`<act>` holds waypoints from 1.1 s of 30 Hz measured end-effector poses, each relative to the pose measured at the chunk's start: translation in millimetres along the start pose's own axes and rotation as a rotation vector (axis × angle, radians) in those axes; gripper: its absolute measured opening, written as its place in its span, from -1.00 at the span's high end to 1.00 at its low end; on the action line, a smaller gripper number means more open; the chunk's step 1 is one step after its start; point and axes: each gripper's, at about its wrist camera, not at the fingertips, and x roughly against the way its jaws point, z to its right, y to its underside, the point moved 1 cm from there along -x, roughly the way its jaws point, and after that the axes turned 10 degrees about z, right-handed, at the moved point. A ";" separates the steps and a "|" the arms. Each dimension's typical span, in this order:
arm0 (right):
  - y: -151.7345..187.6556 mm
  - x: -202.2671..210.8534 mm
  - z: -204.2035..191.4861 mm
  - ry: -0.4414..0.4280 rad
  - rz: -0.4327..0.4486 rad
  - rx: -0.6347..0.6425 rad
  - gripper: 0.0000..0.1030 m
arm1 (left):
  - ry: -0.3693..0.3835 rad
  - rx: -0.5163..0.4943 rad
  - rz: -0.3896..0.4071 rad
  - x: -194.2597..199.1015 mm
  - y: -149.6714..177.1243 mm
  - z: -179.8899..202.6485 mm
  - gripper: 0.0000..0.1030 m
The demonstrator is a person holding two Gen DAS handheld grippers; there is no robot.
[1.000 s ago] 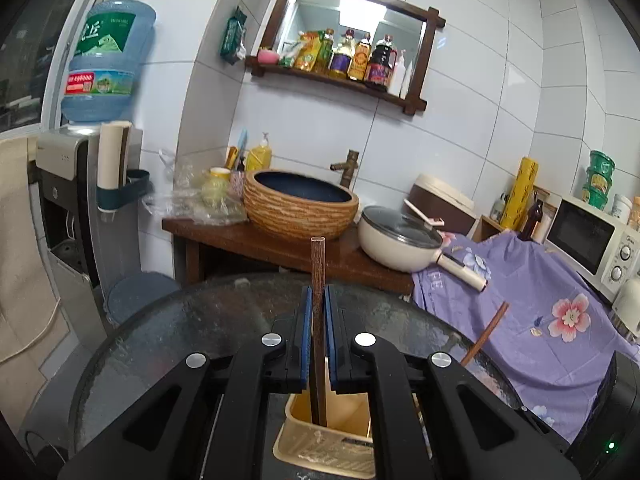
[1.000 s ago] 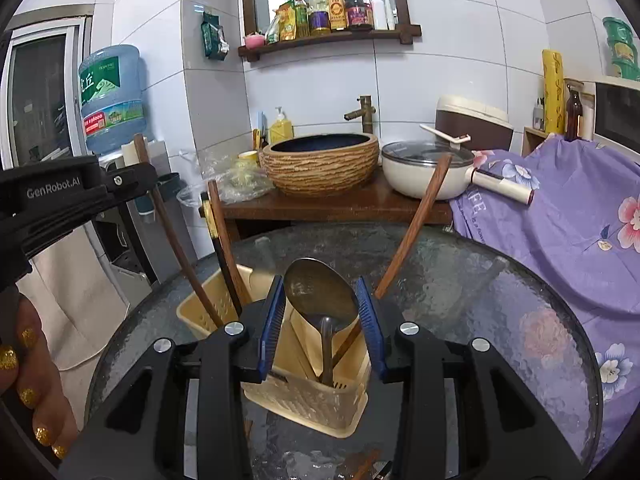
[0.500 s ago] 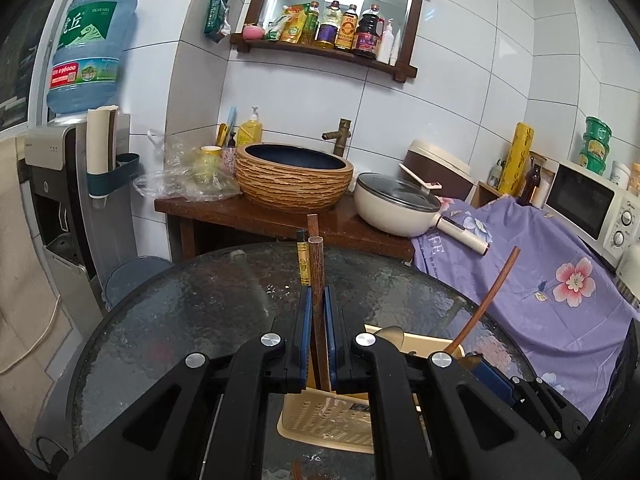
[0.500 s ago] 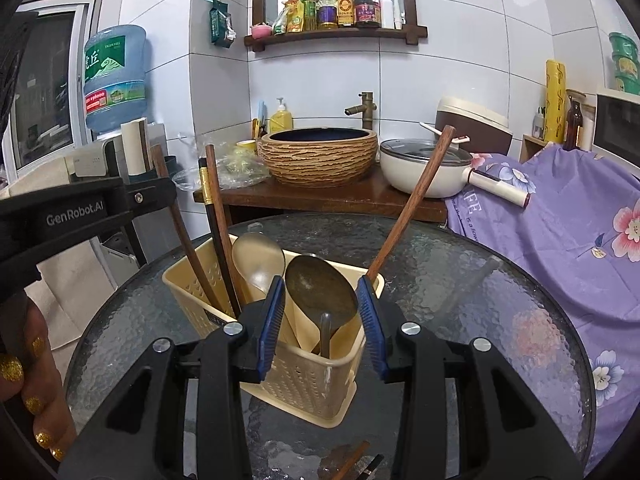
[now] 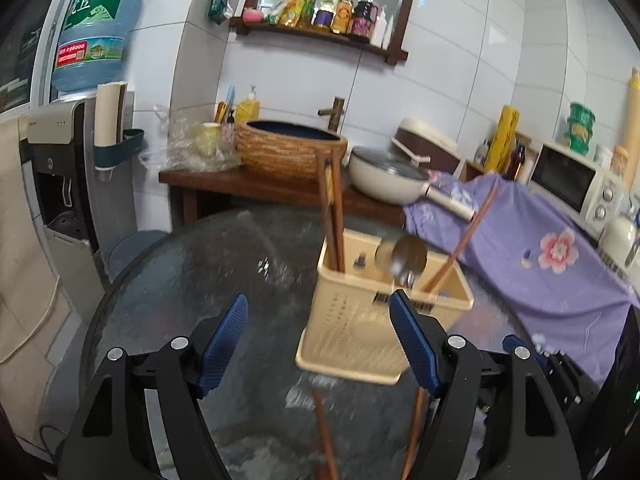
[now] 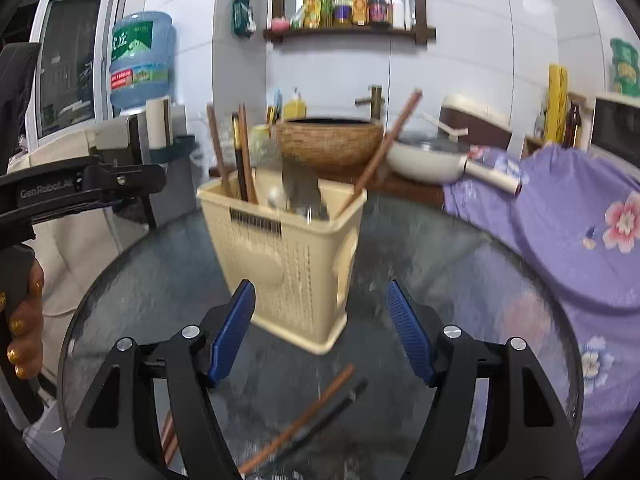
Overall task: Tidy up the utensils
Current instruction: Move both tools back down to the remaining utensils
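Hovering empty, left gripper (image 5: pixel 318 344) and right gripper (image 6: pixel 320 330) both gape wide near the beige holder (image 6: pixel 288 256). Loose chopsticks (image 6: pixel 304 420) remain on the glass table (image 6: pixel 460 280), likely next.

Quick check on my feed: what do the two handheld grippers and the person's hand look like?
Both the left gripper and the right gripper have black angular plastic frames with silver round bolts, and their fingers carry blue ribbed pads. The right wrist view shows white "GenRobot.AI" lettering on the left unit's side. The person's left hand has gold-painted nails. No cables or sleeves show.
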 end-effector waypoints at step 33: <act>97.4 -31.1 5.3 0.030 -0.465 -0.064 0.01 | 0.019 -0.146 -0.373 11.1 139.4 -3.3 -0.02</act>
